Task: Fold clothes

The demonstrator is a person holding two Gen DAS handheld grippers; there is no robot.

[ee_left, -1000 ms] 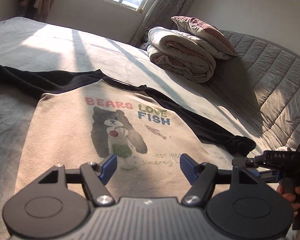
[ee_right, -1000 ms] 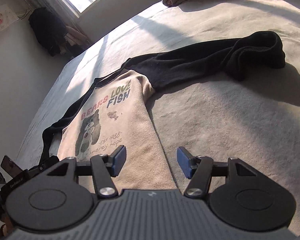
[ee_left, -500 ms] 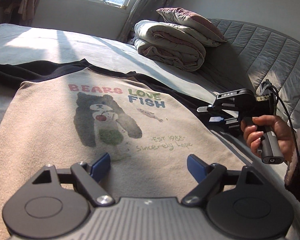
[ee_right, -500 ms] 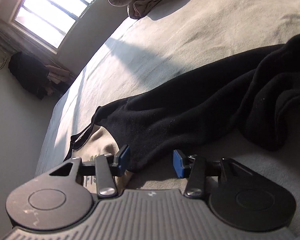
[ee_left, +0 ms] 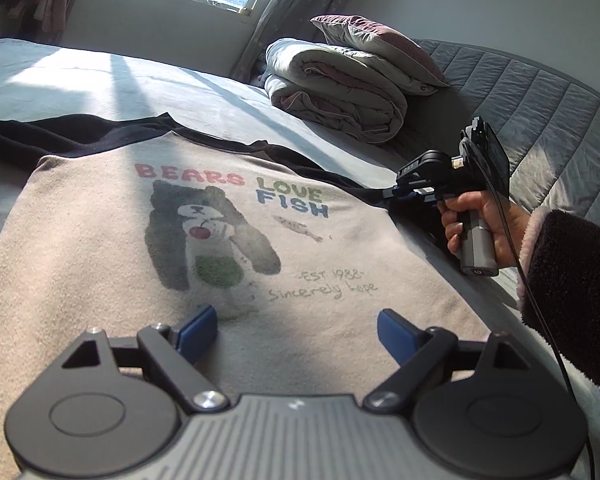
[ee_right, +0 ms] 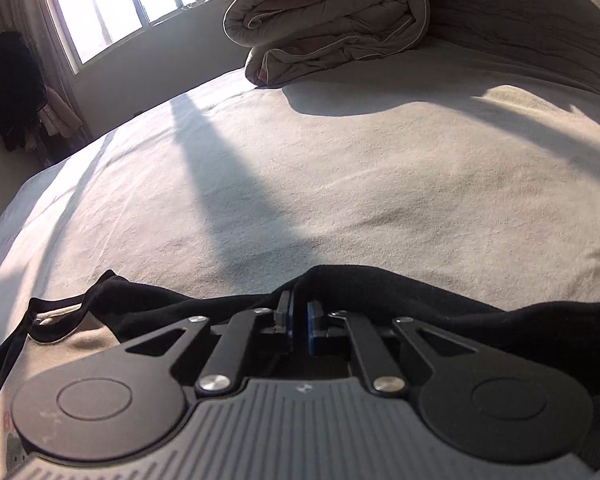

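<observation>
A beige sweatshirt (ee_left: 260,260) with black sleeves and a bear print lies flat, front up, on the bed. My left gripper (ee_left: 296,328) hovers low over its lower front. Its jaws are opening, and nothing is between the blue pads. At the shirt's right shoulder, my right gripper (ee_left: 396,192) is held by a person's hand (ee_left: 480,220). In the right wrist view the right gripper (ee_right: 299,322) is shut on a pinched ridge of the black sleeve (ee_right: 420,292). The sleeve's cuff is out of view.
A folded duvet (ee_left: 340,92) with a pillow (ee_left: 380,44) on top sits at the head of the bed, against a quilted headboard (ee_left: 540,120). Grey bed sheet (ee_right: 340,180) stretches beyond the sleeve. Clothes hang (ee_right: 8,88) beside the window.
The right gripper has moved from the shirt's side edge up to the black sleeve and shut on it. The left gripper's jaws have widened over the shirt.
</observation>
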